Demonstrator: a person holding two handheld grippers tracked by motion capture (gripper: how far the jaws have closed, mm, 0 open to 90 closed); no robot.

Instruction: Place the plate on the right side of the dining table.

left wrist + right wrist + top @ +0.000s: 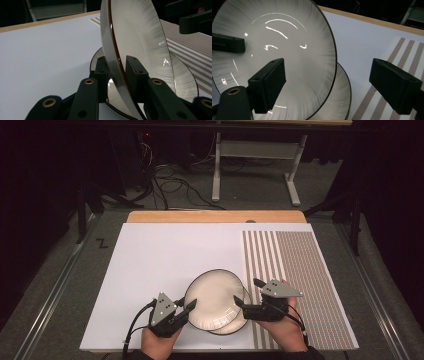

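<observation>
My left gripper [188,307] is at the near edge of the table, its jaws clamped on the rim of the upper white shallow ceramic plate with a thin dark rim line [214,296]. In the left gripper view that plate [130,47] stands tipped up steeply on edge between my two pads, one pad on each face. Under it lies the second white plate of the same kind [235,322], flat on the white tabletop [150,270], showing just past the lifted one toward the near right.

My right gripper [247,295] sits at the opposite rim, jaws wide apart and nothing pressed between them; in the right gripper view one finger [268,83] hangs in front of the plate's bowl and the other is out over the striped mat, so the rim [332,50] stands inside the gap, ungripped.

My read: the top plate is already peeled off its partner on one side, held by the left alone. Left to do, I judge: take the far rim with the right, then carry the plate clear and set it down.

Further out, the brown-and-white striped placemat [300,280] covers the right side of the table, a wooden strip [215,216] runs along the far edge, and beyond are grey carpet, loose black cables [170,185] and a white table frame [260,165] in a dark room.
</observation>
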